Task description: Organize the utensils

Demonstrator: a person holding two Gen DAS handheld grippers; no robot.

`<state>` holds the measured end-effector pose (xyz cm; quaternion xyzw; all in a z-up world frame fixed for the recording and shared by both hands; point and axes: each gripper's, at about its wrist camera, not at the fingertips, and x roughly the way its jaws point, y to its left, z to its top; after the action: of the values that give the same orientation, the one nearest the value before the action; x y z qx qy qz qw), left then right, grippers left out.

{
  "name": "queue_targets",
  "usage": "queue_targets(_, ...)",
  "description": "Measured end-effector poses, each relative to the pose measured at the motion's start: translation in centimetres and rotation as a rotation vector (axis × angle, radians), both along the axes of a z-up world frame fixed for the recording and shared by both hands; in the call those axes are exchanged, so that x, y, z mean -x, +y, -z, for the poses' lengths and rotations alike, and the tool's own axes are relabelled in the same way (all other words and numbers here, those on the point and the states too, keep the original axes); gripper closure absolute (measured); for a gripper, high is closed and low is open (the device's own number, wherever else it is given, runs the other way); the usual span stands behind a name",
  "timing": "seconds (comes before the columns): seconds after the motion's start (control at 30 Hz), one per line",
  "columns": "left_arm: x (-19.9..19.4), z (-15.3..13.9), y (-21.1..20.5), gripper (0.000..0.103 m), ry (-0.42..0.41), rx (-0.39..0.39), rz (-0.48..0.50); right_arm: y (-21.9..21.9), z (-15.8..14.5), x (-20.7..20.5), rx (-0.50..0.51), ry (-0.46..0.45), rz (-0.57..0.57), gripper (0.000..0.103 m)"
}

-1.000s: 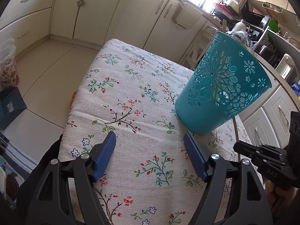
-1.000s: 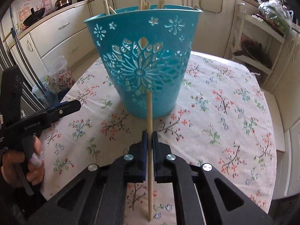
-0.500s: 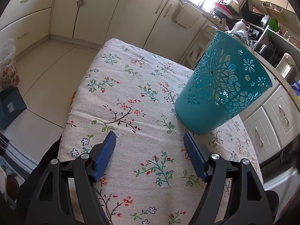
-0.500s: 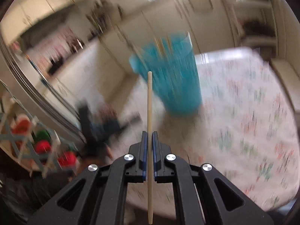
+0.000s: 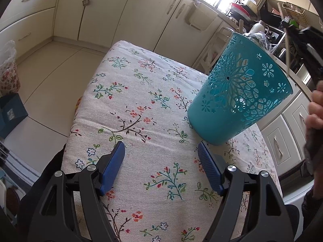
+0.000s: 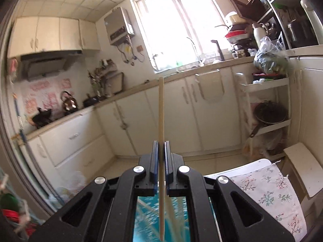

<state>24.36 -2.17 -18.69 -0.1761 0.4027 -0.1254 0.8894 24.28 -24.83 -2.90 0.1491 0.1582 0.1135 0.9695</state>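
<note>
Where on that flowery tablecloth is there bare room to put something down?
Nearly all the tablecloth is bare: the wide stretch from the teal basket to the far and left edges, and the patch by the open left tool. The basket's corner is crowded, with the right tool holding a chopstick over it.

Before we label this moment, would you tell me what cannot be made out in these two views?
- Contents of the teal basket: in the left wrist view its wall hides them; in the right wrist view the gripper body covers it and it is blurred.
- Right gripper, shut on the chopstick: in the left wrist view the frame edge cuts it off.
- Chopstick's lower tip: whether it is inside the basket is unclear.
- Left gripper, open: absent from the right wrist view.
</note>
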Motion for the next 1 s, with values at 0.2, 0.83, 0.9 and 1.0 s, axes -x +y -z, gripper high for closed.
queue_targets(0.2,-0.1,0.0,-0.1,0.032,0.001,0.003,0.005,0.6,2.0,0.6,0.062,0.035,0.029,0.097)
queue_targets(0.83,1.3,-2.2,-0.5,0.027,-0.043,-0.082,0.013,-2.5,4.8,11.7,0.003,0.203,0.069,0.029)
queue_targets(0.9,2.7,-4.1,-0.5,0.023,-0.062,-0.114,0.02,-2.4,5.8,13.6,0.015,0.272,0.086,0.02)
queue_targets(1.0,4.8,-6.7,-0.7,0.016,-0.097,-0.185,0.018,-1.9,7.2,16.4,0.04,0.376,0.113,0.015)
